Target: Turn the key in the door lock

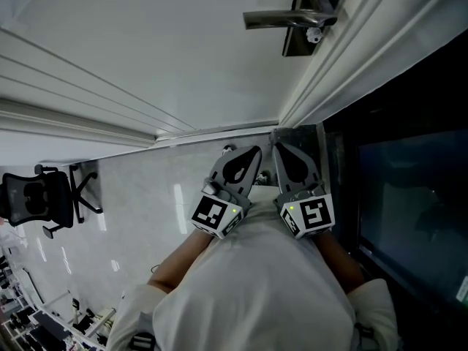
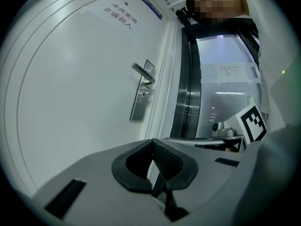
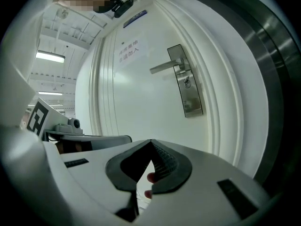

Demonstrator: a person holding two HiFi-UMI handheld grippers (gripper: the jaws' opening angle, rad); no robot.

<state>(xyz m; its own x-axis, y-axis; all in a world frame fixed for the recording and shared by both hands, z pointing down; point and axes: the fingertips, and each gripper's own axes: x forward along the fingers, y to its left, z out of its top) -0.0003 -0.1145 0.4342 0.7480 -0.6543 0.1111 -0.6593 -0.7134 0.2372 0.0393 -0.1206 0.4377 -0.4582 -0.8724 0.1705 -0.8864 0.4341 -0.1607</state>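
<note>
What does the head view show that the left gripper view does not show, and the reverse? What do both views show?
Only the head view: a black office chair standing on the shiny floor. Only the left gripper view: a printed sign high on the door, and papers on the glass panel beside it. Both: the white door, its lever handle and the lock plate.

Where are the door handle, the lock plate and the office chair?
door handle (image 1: 281, 19), head view, middle of the lever.
lock plate (image 3: 193, 105), right gripper view, bare lower part.
office chair (image 1: 35, 198), head view, backrest.
</note>
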